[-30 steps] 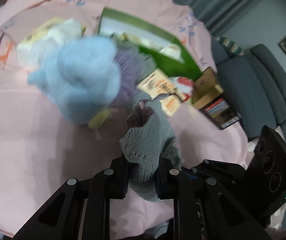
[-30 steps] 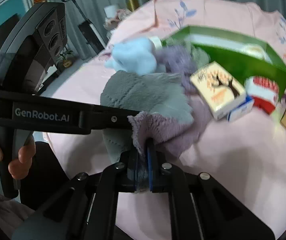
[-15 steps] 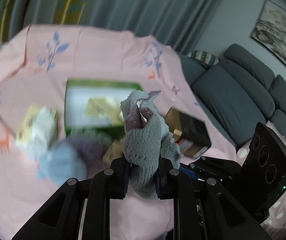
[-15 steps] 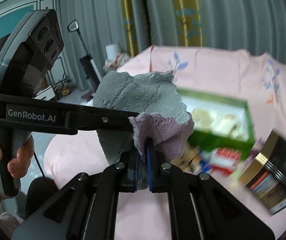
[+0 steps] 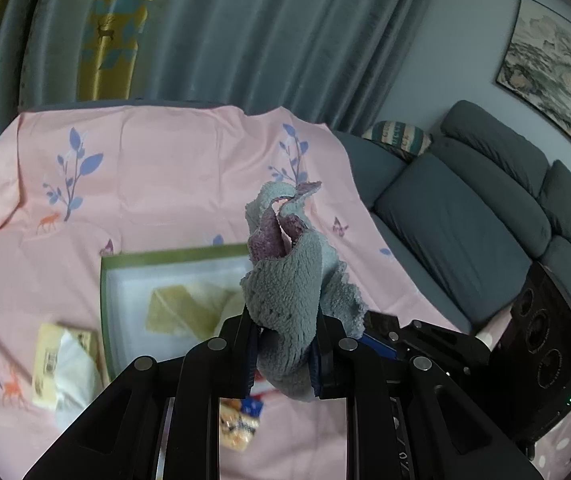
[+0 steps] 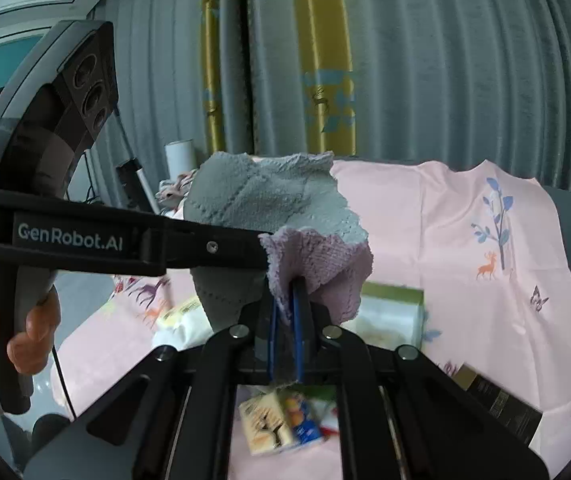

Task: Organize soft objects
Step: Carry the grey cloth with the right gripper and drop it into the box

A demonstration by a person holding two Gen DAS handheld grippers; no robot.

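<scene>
A fuzzy cloth, grey on one side and purple on the other, hangs in the air between both grippers. My left gripper (image 5: 283, 354) is shut on one bunched end of the cloth (image 5: 285, 296). My right gripper (image 6: 285, 316) is shut on another edge of the cloth (image 6: 277, 200), where the purple side folds over. The left gripper's body (image 6: 85, 240) crosses the right wrist view from the left, held by a hand. Both are raised above the pink-covered table (image 5: 165, 168).
A green box (image 5: 125, 264) with a white lining and yellowish contents lies open on the table; it also shows in the right wrist view (image 6: 393, 308). Small snack cartons (image 6: 281, 424), a yellow pack (image 5: 49, 360) and a dark box (image 6: 497, 400) lie around. A grey sofa (image 5: 465, 208) stands to the right.
Both grippers have lifted the cloth up from the table and tilted upward. The blue and purple plush items have dropped out of view; curtains and the sofa now fill the background.
</scene>
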